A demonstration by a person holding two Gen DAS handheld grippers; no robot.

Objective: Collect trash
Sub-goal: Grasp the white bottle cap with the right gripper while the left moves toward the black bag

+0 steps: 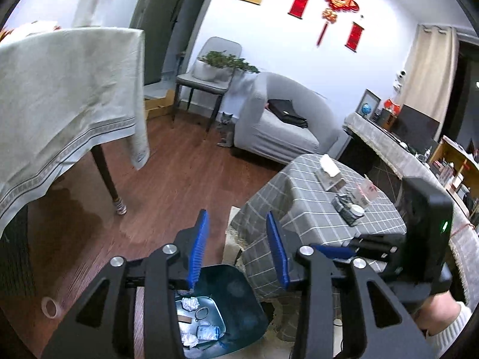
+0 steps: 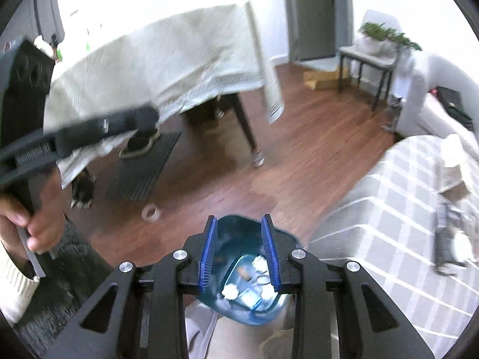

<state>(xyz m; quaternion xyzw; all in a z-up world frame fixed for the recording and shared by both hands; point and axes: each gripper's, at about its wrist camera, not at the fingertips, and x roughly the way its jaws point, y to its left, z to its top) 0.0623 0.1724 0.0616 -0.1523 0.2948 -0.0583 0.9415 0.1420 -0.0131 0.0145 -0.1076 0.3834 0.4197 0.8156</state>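
Observation:
A dark blue trash bin stands on the floor below both grippers; it also shows in the right wrist view. Inside lie crumpled white paper balls, a crushed plastic bottle and a wire ring. My left gripper is open and empty above the bin. My right gripper is open and empty over the bin's opening. A roll of clear tape lies on the wood floor left of the bin, seen also in the right wrist view.
A low table with a grey checked cloth stands right of the bin, holding a tissue box and small items. A dining table with a white cloth is to the left, a grey sofa and chair behind.

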